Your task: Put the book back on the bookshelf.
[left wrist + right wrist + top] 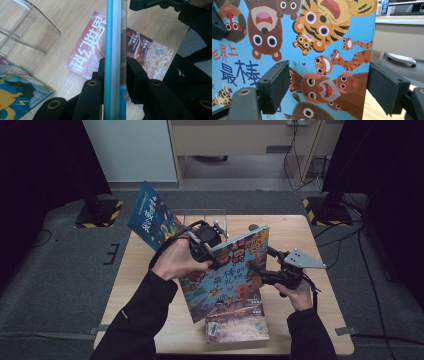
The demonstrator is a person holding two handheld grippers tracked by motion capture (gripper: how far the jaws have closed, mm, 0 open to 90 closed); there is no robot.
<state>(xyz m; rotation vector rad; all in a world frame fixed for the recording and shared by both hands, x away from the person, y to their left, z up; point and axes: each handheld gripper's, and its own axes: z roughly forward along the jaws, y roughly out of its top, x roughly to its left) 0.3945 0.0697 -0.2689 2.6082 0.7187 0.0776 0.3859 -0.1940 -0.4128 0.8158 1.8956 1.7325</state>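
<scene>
A picture book (227, 275) with cartoon animals on a blue cover is held tilted above the table. My left gripper (212, 252) is shut on its upper left edge. In the left gripper view the book (115, 37) runs edge-on between the jaws, and both pads press on it. My right gripper (260, 261) stands open at the book's right side. In the right gripper view its jaws are wide apart in front of the cover (322, 50), and the gripper (329, 85) touches nothing that I can see.
A reddish magazine (237, 325) lies flat near the front edge of the wooden table (295, 230), under the held book. A clear acrylic stand (205, 217) sits at the back, with a second blue picture book (150, 220) leaning at its left.
</scene>
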